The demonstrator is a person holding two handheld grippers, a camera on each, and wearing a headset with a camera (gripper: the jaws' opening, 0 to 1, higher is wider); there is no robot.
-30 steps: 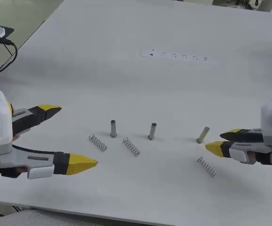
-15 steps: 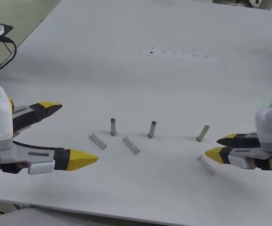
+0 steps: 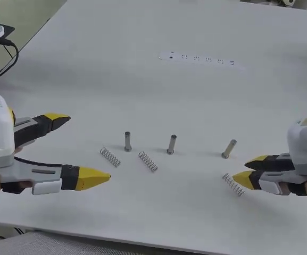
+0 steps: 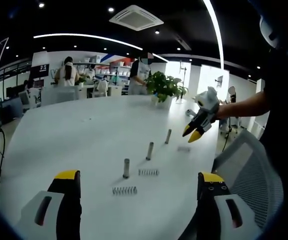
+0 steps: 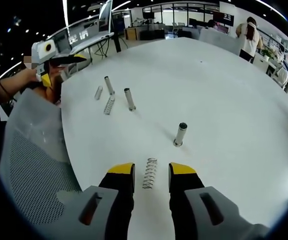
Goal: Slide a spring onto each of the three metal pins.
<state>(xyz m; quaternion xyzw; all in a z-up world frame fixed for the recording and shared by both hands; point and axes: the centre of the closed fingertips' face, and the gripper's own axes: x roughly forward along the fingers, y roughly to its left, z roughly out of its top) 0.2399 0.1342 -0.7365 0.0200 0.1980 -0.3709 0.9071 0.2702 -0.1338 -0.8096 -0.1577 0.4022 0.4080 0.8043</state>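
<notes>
Your right gripper [image 5: 151, 172] straddles the near spring [image 5: 149, 173], jaws parted. It looks a light, bouncy wire coil, likely to roll, so pinch it mid-length, softly. It lies just short of the right pin [image 5: 180, 134] — smooth metal, standing; left of that pin, two more springs [image 3: 148, 162], two pins [image 3: 171, 144], your left gripper [image 3: 86, 149] gaping empty.

You're in an open-plan office: your long white bench [image 3: 116, 79] carries a power strip [image 3: 196, 60], a mesh chair [image 5: 31, 150] sits at its edge, and beyond there's a potted plant [image 4: 164, 86], a ceiling vent [image 4: 136, 17] and people [image 4: 67, 74] among desks.
</notes>
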